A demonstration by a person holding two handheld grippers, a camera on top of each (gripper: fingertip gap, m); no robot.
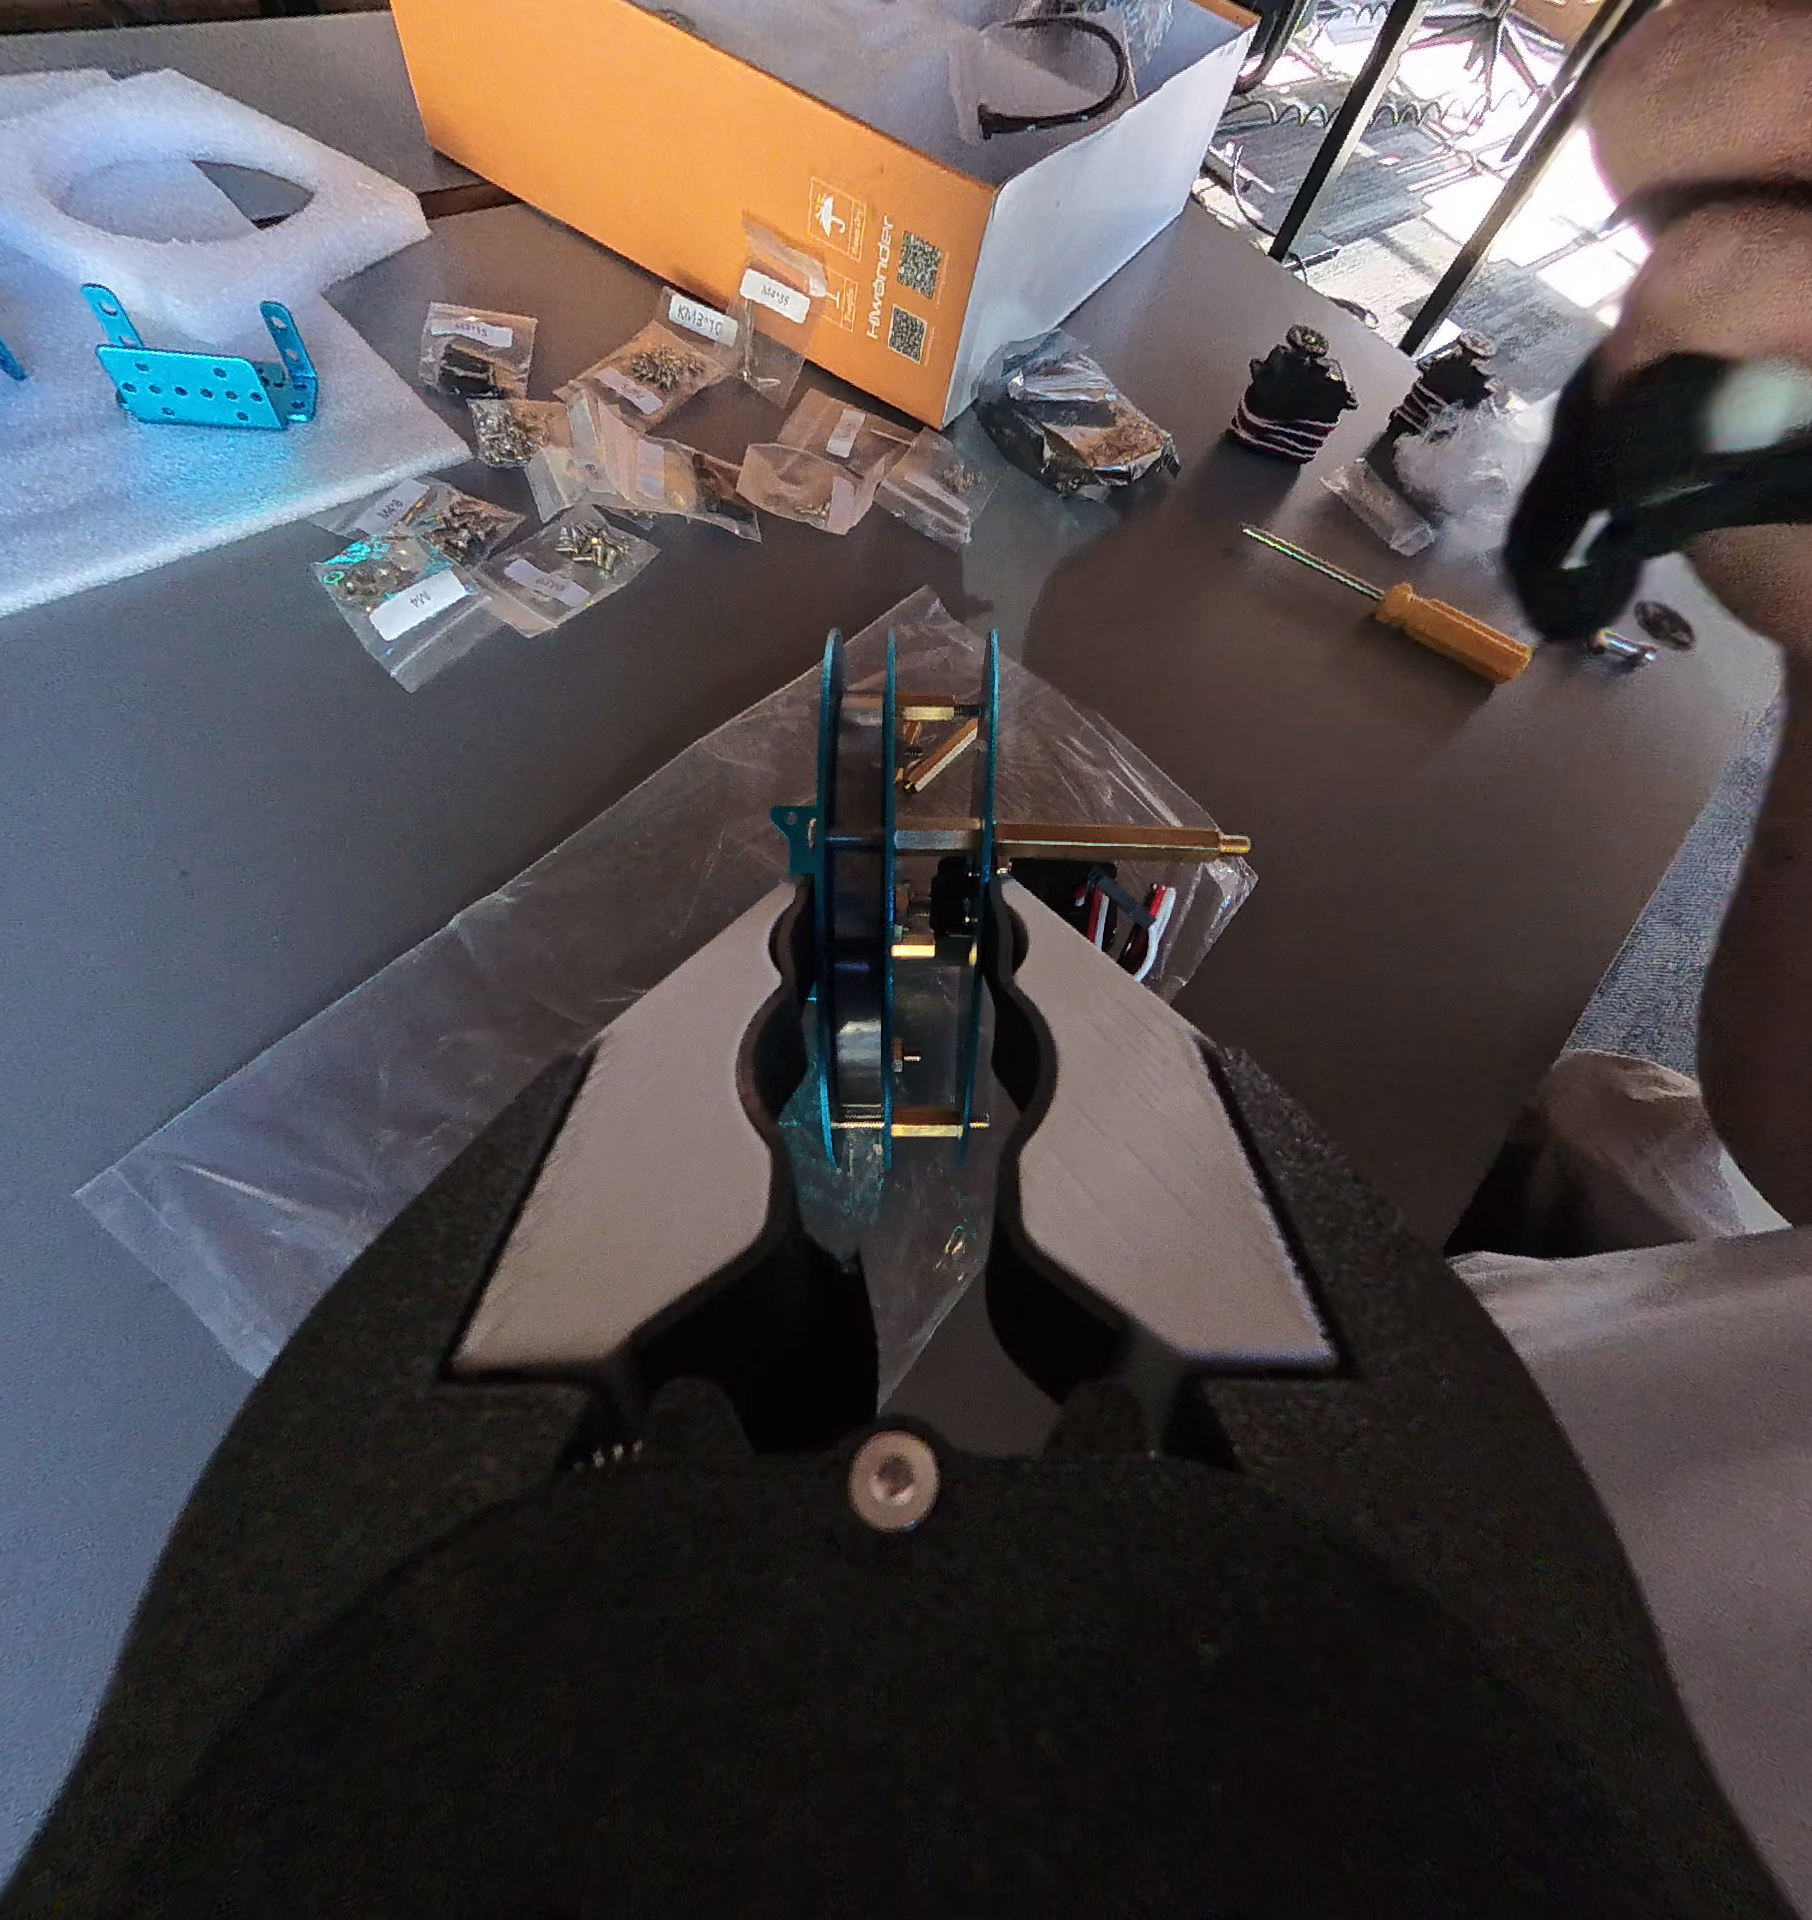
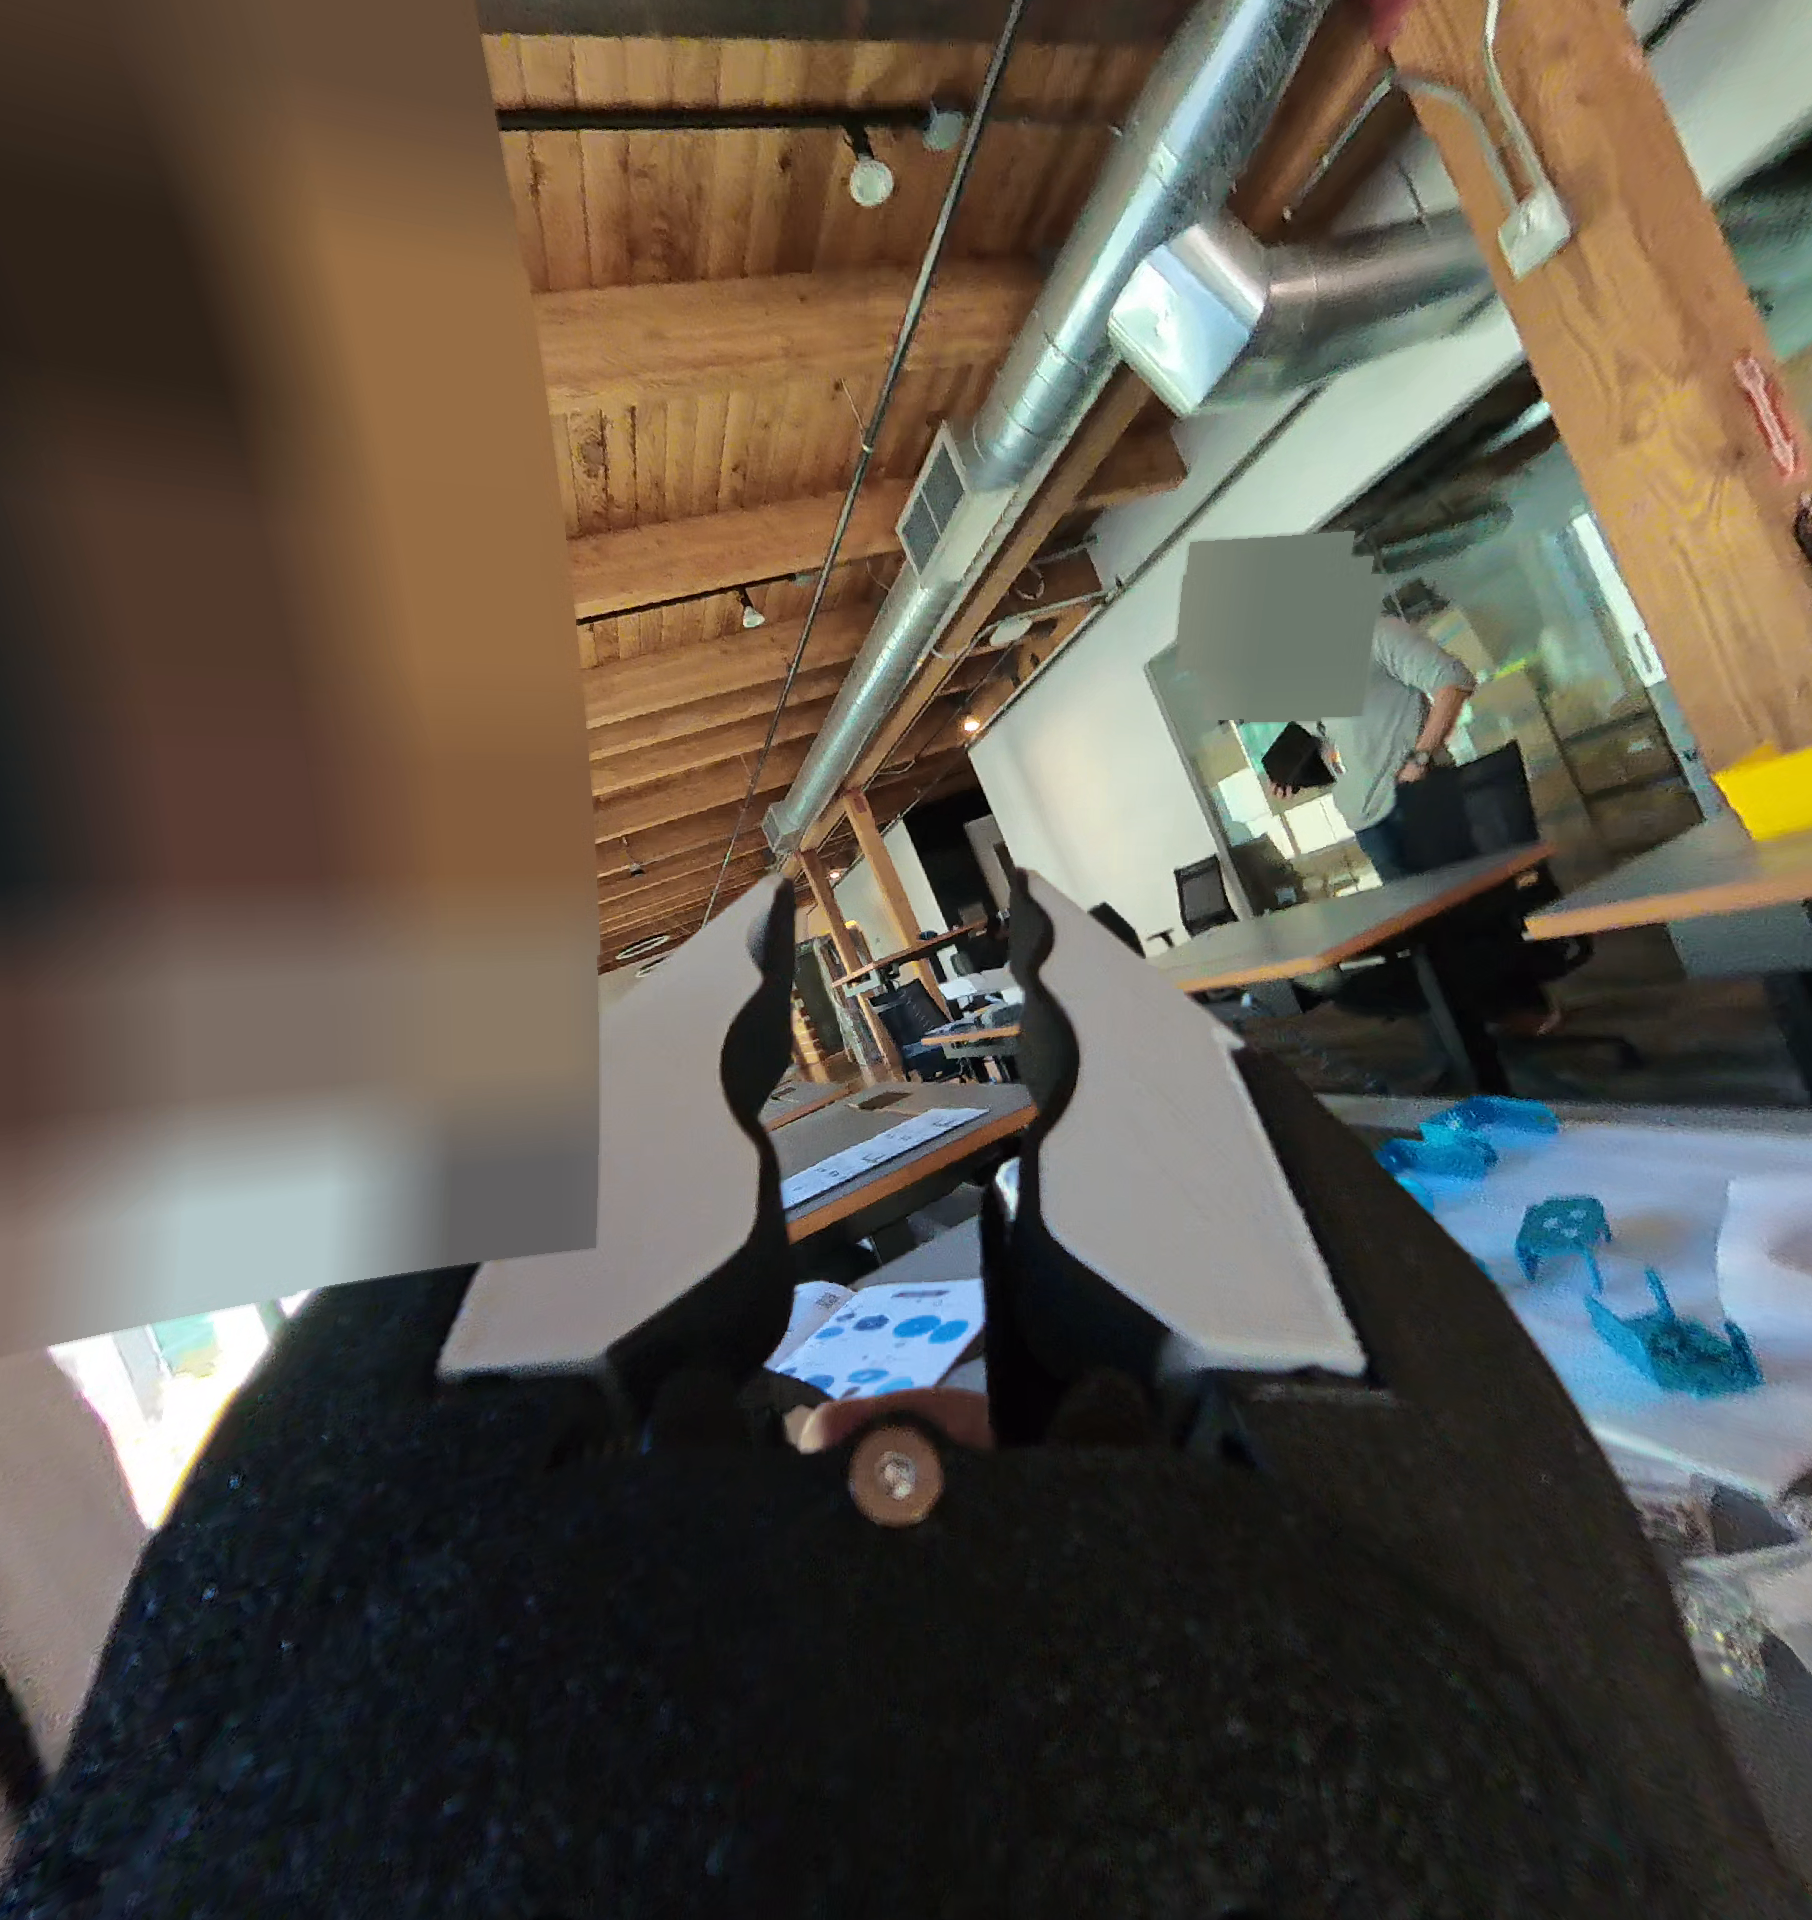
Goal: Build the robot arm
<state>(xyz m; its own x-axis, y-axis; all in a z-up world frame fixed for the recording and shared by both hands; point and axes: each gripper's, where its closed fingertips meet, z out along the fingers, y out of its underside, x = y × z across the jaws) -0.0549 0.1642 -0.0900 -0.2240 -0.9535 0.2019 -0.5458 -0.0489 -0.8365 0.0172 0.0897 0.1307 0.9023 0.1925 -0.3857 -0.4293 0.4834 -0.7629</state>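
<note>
My left gripper [image 1: 902, 883] is shut on a blue disc assembly [image 1: 907, 904]: three thin blue round plates on edge, joined by brass standoffs, with one long brass rod [image 1: 1110, 840] sticking out to the right. It is held just above a clear plastic bag [image 1: 445, 1070] on the grey table [image 1: 206, 790]. My right gripper [image 2: 902, 883] is open and empty, raised and pointing towards the wooden ceiling. It also shows blurred at the upper right of the left wrist view [image 1: 1660, 488], held by a hand.
An orange box [image 1: 694, 177] stands at the back. Several small screw bags [image 1: 528, 468] lie in front of it. A blue bracket [image 1: 206, 374] sits on white foam [image 1: 154, 312]. An orange-handled screwdriver [image 1: 1442, 629] and two black servos [image 1: 1297, 395] lie to the right. Blue brackets [image 2: 1671, 1340] and an instruction sheet [image 2: 881, 1340] show below the right gripper.
</note>
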